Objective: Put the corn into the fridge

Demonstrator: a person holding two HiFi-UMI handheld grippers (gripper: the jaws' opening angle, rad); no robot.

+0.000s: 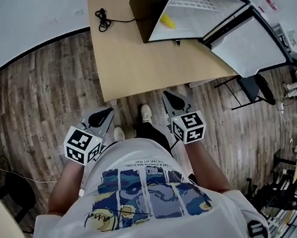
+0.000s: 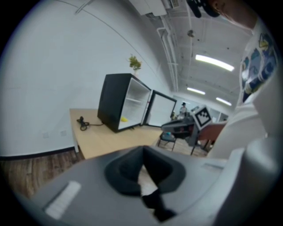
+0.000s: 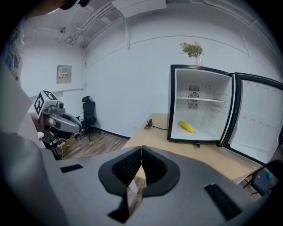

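Evidently the corn is already where the task wants it. It lies on its side on the floor of the fridge, below the wire shelf, and the head view finds the same corn just inside the fridge's open front. The fridge stands at the far end of the tabletop, with its door swung wide to the right. I judge the open door gives a clear reach into the compartment, and that it is the only thing here that might yet want attention. A black cable lies on the tabletop just left of the fridge, clear of the opening. Neither claw has hold of anything. The right claw has its jaws pressed together with nothing between them, and the left claw likewise shows its pads meeting at the tips, empty. Both are held close to the person's body, off the near edge of the tabletop and well apart from the fridge, pointing toward it and somewhat downward. To my eye that is a resting carry and not an approach. The corn lies well away from both claws, with the bare stretch of tabletop between. It sits a little right of the right claw's line and a little left of the left claw's.
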